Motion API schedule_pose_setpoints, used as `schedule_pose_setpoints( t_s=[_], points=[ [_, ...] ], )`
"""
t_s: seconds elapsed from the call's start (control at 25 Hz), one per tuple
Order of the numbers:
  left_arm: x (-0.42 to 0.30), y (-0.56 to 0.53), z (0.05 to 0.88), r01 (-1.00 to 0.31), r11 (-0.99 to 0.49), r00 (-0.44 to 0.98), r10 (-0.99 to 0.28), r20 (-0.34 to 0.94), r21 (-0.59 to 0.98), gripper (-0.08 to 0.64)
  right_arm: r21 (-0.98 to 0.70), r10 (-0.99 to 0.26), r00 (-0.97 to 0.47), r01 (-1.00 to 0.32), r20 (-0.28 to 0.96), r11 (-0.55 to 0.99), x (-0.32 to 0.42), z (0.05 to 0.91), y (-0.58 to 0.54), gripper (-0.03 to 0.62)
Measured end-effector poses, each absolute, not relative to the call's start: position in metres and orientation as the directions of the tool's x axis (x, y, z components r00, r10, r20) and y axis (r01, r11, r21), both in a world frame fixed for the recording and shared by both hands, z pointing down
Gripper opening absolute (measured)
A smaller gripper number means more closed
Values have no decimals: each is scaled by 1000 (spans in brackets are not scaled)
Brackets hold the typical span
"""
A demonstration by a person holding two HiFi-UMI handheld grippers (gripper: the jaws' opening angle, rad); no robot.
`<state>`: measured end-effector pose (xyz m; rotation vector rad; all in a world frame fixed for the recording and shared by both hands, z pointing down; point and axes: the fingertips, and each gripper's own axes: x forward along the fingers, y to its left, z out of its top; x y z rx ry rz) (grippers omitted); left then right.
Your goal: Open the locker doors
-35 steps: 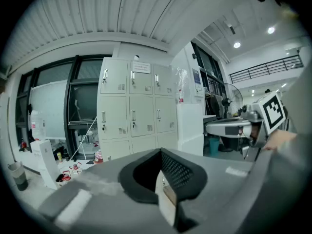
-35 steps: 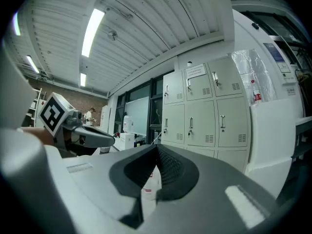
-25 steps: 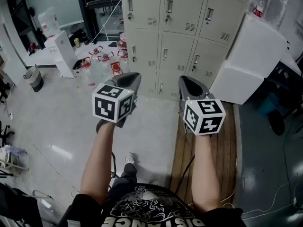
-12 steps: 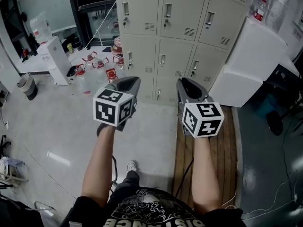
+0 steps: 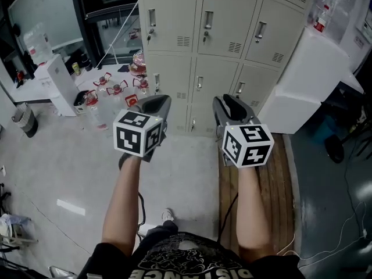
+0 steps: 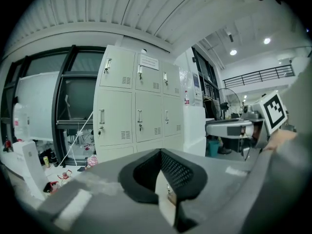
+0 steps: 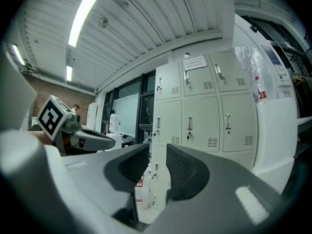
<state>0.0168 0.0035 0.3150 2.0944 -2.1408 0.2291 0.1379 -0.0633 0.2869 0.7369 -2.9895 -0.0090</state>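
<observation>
Beige steel lockers [image 5: 224, 28] stand with every visible door closed at the top of the head view, keys hanging in several locks. The person's bare forearms reach toward them. The left gripper [image 5: 157, 99] and right gripper [image 5: 223, 100] are held side by side above the pale floor [image 5: 52, 156], both well apart from the cabinet. A large white block [image 5: 302, 86] leans at the lockers' right, and wooden planks [image 5: 273, 179] run under the right arm. Water jugs [image 5: 110, 92] (red-capped, clustered on the floor) sit to the lockers' left.

From the left gripper view, the lockers [image 6: 136, 106] rise ahead and slightly left, none of them ajar. The left gripper [image 6: 160, 152] has its dark ribbed pads meeting at the tips, with only a thin wedge of light below them and nothing held. The right gripper [image 6: 229, 128] shows at the right edge with its marker cube [image 6: 274, 112].

From the right gripper view, the lockers [image 7: 204, 106] fill the centre beneath a ribbed ceiling [image 7: 146, 18]. The right gripper [image 7: 157, 152] has just been opening. Its pads stand a narrow gap apart, and nothing is between them but the distant cabinet and a jug. The left gripper [image 7: 92, 140] juts in at the left.
</observation>
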Motion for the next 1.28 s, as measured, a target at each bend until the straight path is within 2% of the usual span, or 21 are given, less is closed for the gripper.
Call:
schedule_pose_setpoints(
  t_s=[0.76, 1.28],
  points=[
    [-67, -37, 308, -995, -94, 83, -973, 215, -38, 3, 1, -531, -845, -532, 65, 847, 45, 271, -86, 221],
    [-83, -51, 314, -993, -115, 109, -974, 197, -21, 3, 6, -542, -838, -543, 62, 840, 26, 274, -94, 239]
  ],
)
